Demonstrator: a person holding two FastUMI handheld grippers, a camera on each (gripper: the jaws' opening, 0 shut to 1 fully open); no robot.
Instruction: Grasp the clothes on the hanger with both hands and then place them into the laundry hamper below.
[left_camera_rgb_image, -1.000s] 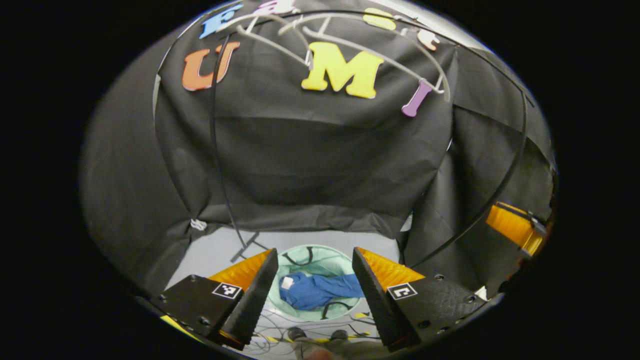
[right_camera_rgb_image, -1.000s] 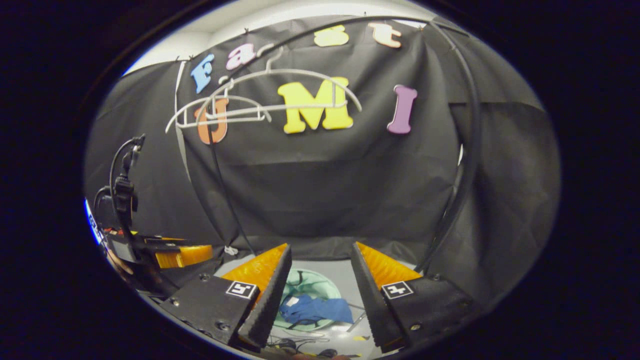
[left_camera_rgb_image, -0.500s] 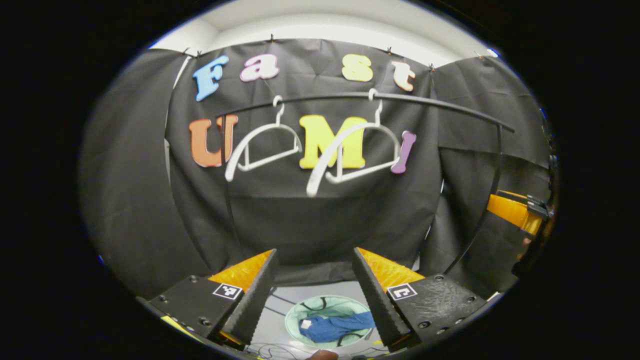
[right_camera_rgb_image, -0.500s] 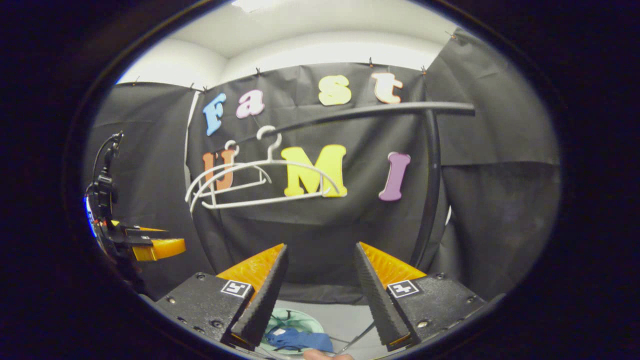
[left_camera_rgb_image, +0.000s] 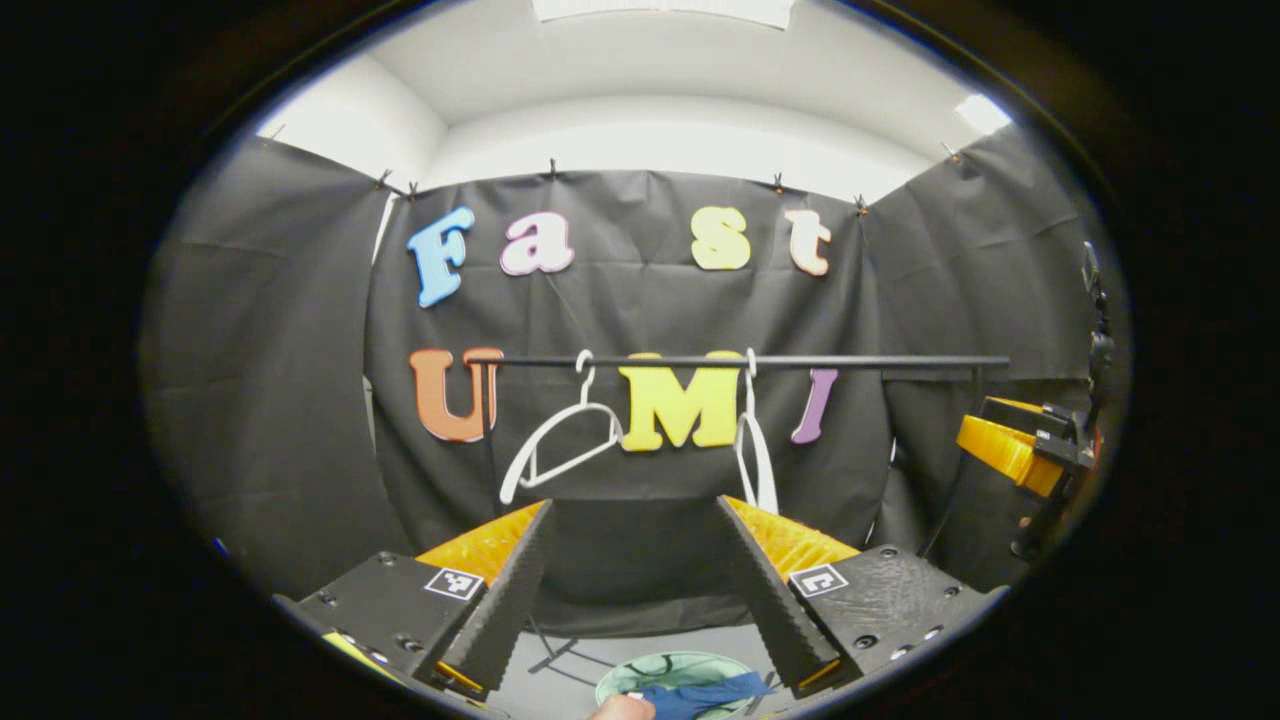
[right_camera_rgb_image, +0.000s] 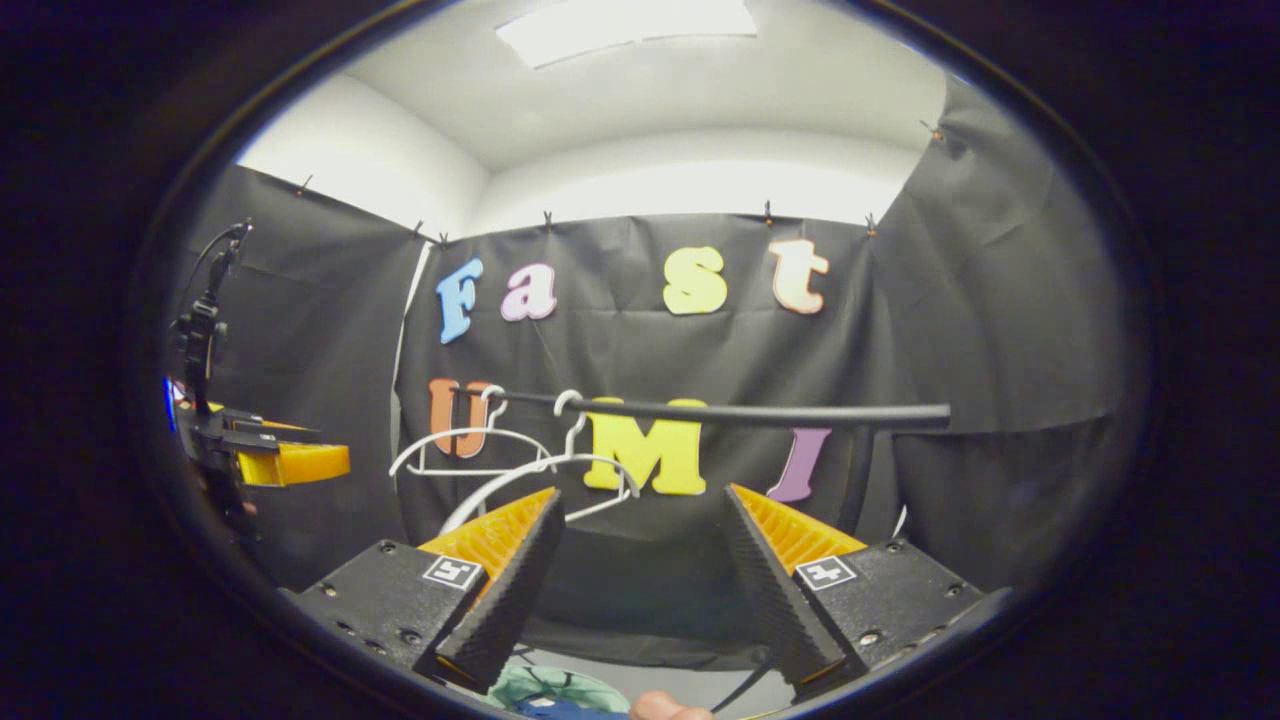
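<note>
Now both grippers, left (left_camera_rgb_image: 632, 580) and right (right_camera_rgb_image: 637, 580), are gaping wide with nothing held, blue clothes (left_camera_rgb_image: 705, 694) lying in the hamper (left_camera_rgb_image: 625, 675) below them.

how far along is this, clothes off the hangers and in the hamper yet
Looks done: both white hangers hang bare on the rail, and the blue garment lies in the green hamper on the floor below. In hand: nothing. The left gripper and right gripper are both open and empty, raised toward the rail. Left: no other clothes are visible to move.
</note>
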